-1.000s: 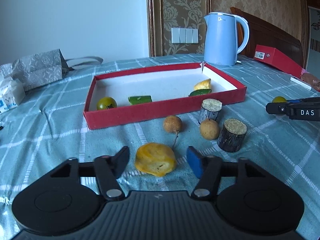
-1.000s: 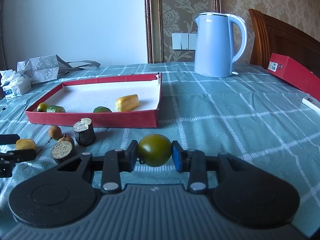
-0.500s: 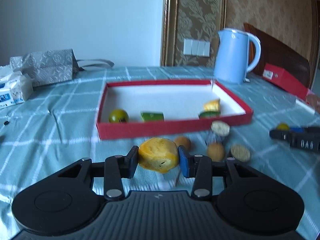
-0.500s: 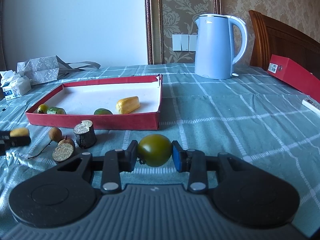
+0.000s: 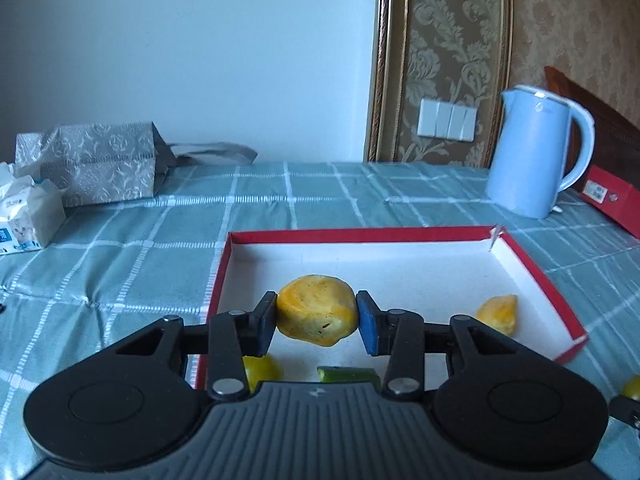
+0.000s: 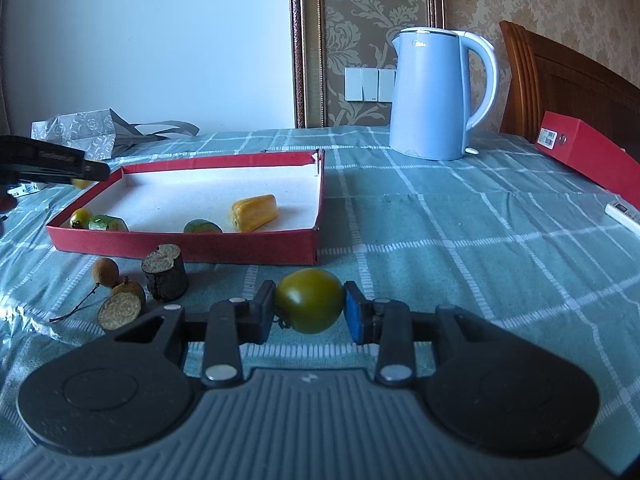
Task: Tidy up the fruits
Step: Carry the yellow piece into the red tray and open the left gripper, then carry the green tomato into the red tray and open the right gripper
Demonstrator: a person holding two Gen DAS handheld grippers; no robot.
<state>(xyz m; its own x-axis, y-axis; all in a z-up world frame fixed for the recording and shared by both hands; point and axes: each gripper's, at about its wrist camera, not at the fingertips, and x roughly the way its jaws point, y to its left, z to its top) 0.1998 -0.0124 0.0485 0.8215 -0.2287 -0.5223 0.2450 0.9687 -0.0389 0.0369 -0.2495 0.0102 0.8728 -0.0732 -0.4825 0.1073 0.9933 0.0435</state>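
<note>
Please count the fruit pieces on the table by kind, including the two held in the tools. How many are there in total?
Yellow pieces: 2
Small round tomatoes: 2
Green slices: 2
Brown longans: 2
Dark cut stubs: 2
Total: 10

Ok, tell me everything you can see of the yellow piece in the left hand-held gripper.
The yellow fruit piece is a lumpy, rounded chunk, yellow-orange with small dark specks and a matte skin. The left hand-held gripper clamps it, a pad pressing on each side. It hangs above the white floor of the red tray, near the tray's left end, touching nothing else.
</note>
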